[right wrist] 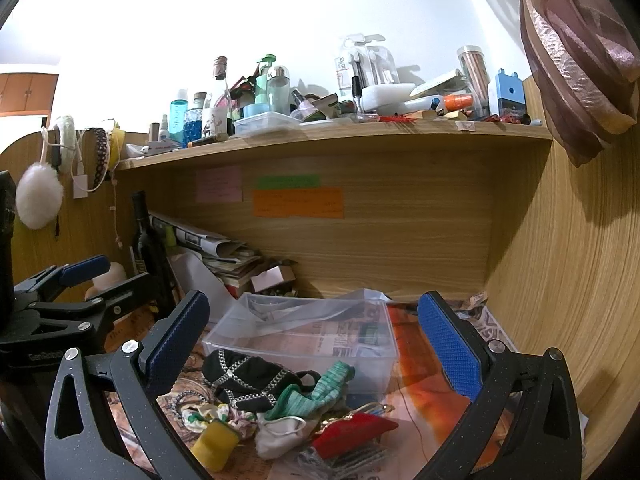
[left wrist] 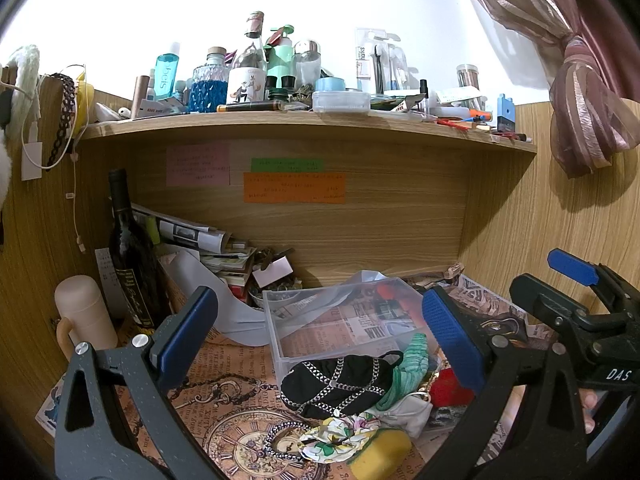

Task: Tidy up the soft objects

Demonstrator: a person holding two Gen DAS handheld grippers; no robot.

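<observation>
A pile of soft items lies on the desk in front of a clear plastic box (left wrist: 320, 320) (right wrist: 304, 332). It holds a black pouch with silver chains (left wrist: 340, 384) (right wrist: 248, 380), a green striped sock (left wrist: 408, 368) (right wrist: 316, 392), a floral scrunchie (left wrist: 340, 436) (right wrist: 208, 412), a yellow sponge (left wrist: 380, 456) (right wrist: 214, 444), a white mask (left wrist: 408, 412) (right wrist: 280, 432) and a red pouch (left wrist: 450, 390) (right wrist: 352, 428). My left gripper (left wrist: 320, 336) is open and empty above the pile. My right gripper (right wrist: 316, 344) is open and empty above it too, and it shows in the left wrist view (left wrist: 560, 280).
A dark wine bottle (left wrist: 128, 256) (right wrist: 150, 252), a cream mug (left wrist: 84, 312) and stacked papers (left wrist: 208, 248) stand at the back left. A crowded wooden shelf (left wrist: 304, 128) (right wrist: 332, 136) hangs overhead. A wooden wall (right wrist: 560, 280) closes the right side.
</observation>
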